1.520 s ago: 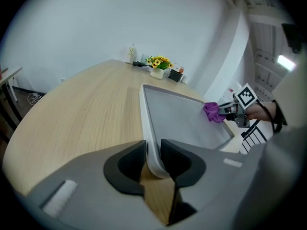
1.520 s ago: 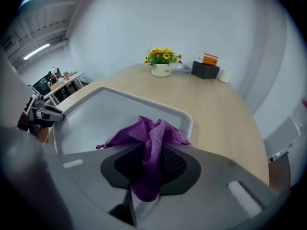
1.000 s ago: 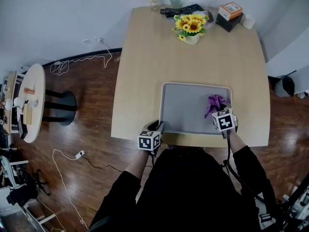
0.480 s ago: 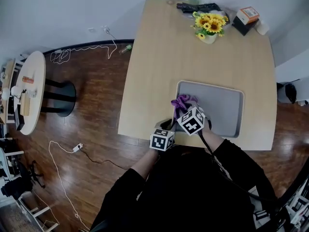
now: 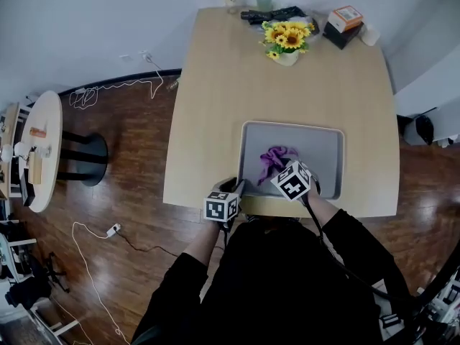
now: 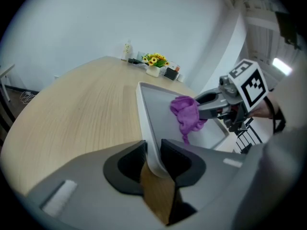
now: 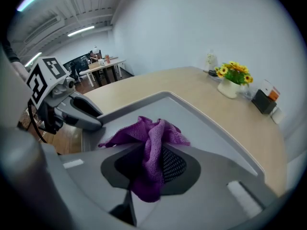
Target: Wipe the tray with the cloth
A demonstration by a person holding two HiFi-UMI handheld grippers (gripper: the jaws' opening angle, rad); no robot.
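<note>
Purple cloth [image 7: 151, 143] is held between the two jaws of the right gripper [image 5: 277, 172]. The jaws are closed on a fold in its middle. One bunch of the cloth swells out in front of the jaw tips, and a shorter end hangs down behind them, toward the body of the gripper. The loose front part touches the flat bottom of the grey tray [image 5: 316, 146], directly ahead of and below this gripper. From the head view, the cloth lies in the left half of the tray, and the rest of the tray bottom is bare to the right of the gripper.

The left gripper [image 6: 153, 159] is closed on the tray itself. The raised rim at the near left corner stands between its jaws, with one jaw on the outer side over the wooden table [image 5: 215, 106] and the other jaw on the inner side. From this gripper the long left rim of the tray runs straight ahead. The cloth is ahead of it and to its right, clearly apart from its jaws, and the right gripper comes in from the right side with its tips at the cloth.

Both grippers are at the near edge of the table. A bunch of sunflowers [image 5: 286, 38] stands far ahead of them, well apart from the tray.
</note>
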